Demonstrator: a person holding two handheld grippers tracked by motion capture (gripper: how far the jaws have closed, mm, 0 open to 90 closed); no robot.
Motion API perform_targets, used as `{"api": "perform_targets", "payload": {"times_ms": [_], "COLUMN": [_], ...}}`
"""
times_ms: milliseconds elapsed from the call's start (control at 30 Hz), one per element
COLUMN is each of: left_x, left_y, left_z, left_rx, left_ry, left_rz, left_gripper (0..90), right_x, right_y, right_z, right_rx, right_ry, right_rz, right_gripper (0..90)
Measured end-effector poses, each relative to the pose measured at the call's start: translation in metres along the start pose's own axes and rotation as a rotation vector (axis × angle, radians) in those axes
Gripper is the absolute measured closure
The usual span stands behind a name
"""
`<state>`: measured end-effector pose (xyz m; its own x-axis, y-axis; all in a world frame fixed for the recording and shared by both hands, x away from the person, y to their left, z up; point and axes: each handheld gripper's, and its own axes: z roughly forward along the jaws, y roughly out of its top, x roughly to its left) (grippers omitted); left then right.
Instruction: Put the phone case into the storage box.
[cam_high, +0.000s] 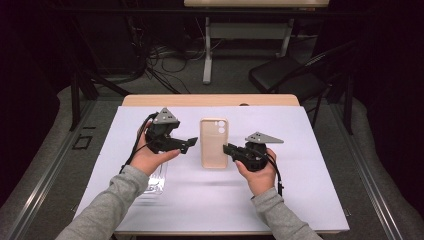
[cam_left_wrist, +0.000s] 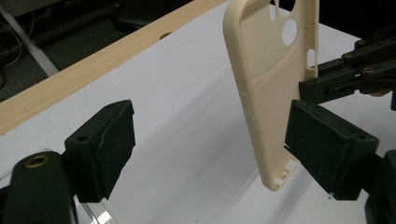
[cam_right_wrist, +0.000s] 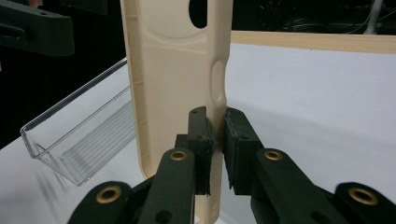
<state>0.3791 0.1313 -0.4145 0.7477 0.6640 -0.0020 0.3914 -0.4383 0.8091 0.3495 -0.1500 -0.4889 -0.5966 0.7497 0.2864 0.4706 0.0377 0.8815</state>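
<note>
A cream phone case (cam_high: 213, 142) with camera holes at its far end hangs over the middle of the white sheet (cam_high: 300, 190). My right gripper (cam_high: 226, 149) comes in from the right and is shut on the case's side wall (cam_right_wrist: 212, 98), one pad (cam_right_wrist: 198, 135) inside and one outside. The left gripper (cam_high: 190, 144) hovers just left of the case with its jaws wide apart. In the left gripper view the case (cam_left_wrist: 266, 88) stands just inside the right pad (cam_left_wrist: 327, 140), and nothing is pressed between the pads. The right gripper's black jaws (cam_left_wrist: 336, 79) reach the case's far edge.
A clear plastic tray (cam_high: 156, 181) lies on the sheet under the left forearm, also seen in the right gripper view (cam_right_wrist: 79, 140). The wooden table edge (cam_high: 210, 100) runs along the back. A black chair (cam_high: 285, 75) and a desk frame (cam_high: 207, 55) stand beyond.
</note>
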Motion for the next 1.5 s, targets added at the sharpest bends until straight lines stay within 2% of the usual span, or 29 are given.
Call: {"api": "perform_targets", "payload": {"times_ms": [333,500,1033,1500], "left_x": [0.002,0.002,-0.005,-0.015], "left_y": [0.006,0.009,0.019,0.026], "left_z": [0.002,0.001,0.006,0.015], "left_rx": [-0.018,-0.012,-0.011,0.008], "left_ry": [0.014,0.027,0.08,0.128], "left_rz": [-0.007,0.01,0.091,0.17], "left_gripper": [16.9,16.9,19.7,28.6], "right_x": [-0.001,0.0,0.003,0.007], "right_y": [-0.001,-0.002,-0.005,-0.007], "right_z": [0.0,0.002,0.005,0.008], "right_rx": [0.004,0.012,0.028,0.043], "right_ry": [-0.017,-0.018,-0.017,-0.007], "right_rz": [0.013,0.014,0.009,0.0], "right_gripper": [82.1,82.1,82.1,82.1]}}
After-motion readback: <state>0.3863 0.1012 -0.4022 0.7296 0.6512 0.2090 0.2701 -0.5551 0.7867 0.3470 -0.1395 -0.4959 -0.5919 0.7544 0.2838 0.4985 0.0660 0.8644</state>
